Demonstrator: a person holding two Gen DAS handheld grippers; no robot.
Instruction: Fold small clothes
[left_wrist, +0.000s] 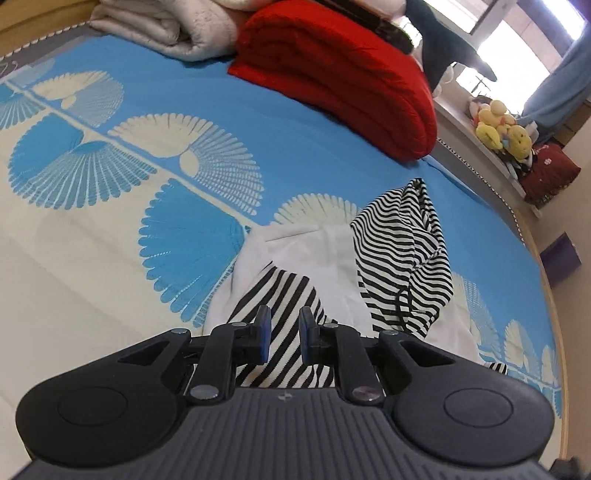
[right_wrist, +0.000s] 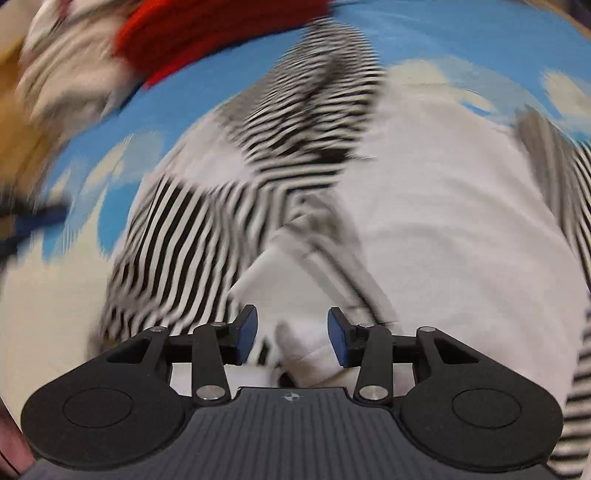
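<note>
A bed (left_wrist: 92, 229) fills both views, covered with a blue and cream sheet printed with fan shapes. At its far end lie a folded red blanket (left_wrist: 332, 74) and, beside it, a rolled white blanket (left_wrist: 166, 33). Past the bed's edge, a ledge holds a pile of yellow soft toys (left_wrist: 502, 129) under a bright window.

On the sheet, near the bed's right edge, lies the small garment (left_wrist: 332, 258), white in the body with black-and-white striped parts. One striped part is bunched up in a hump on the right; a striped sleeve runs toward the left wrist camera.

The left gripper (left_wrist: 284, 332) hangs over that striped sleeve with its blue pads a narrow gap apart; the stripes show clear between them, and the pads do not press the cloth.

The right wrist view is blurred. The right gripper (right_wrist: 291, 334) stands wider apart over a white fold of the garment, its pads either side of the cloth and not squeezing it.
</note>
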